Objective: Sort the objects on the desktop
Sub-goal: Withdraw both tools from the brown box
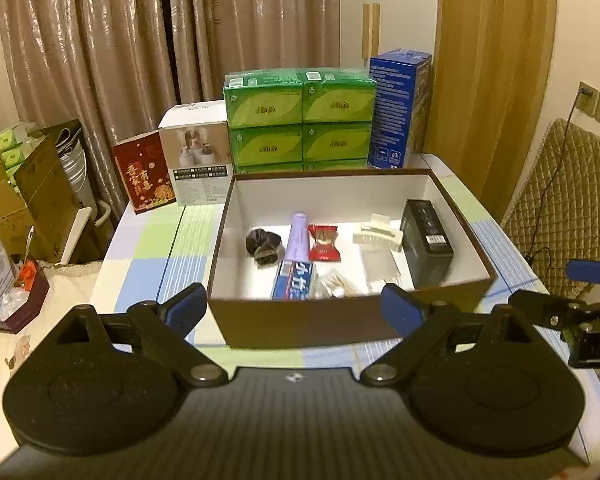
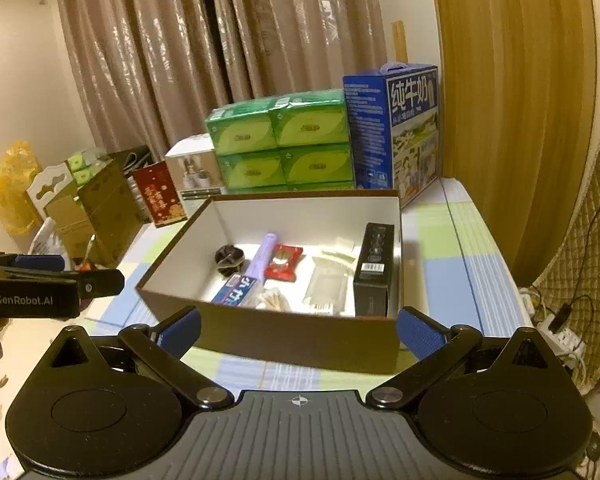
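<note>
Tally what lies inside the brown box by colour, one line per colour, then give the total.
Inside the brown box:
Black: 2 (black carton, dark hair clip)
Purple: 1 (purple tube)
Red: 1 (red packet)
Blue: 1 (toothpaste box)
Cream: 1 (cream hair claw)
Clear: 2 (clear sleeve, cotton swab bag)
Total: 8

Behind the table hang beige curtains (image 1: 100,40), beside stacked green tissue packs (image 1: 300,120) (plastic-wrapped) and a blue milk carton (image 2: 396,128).
</note>
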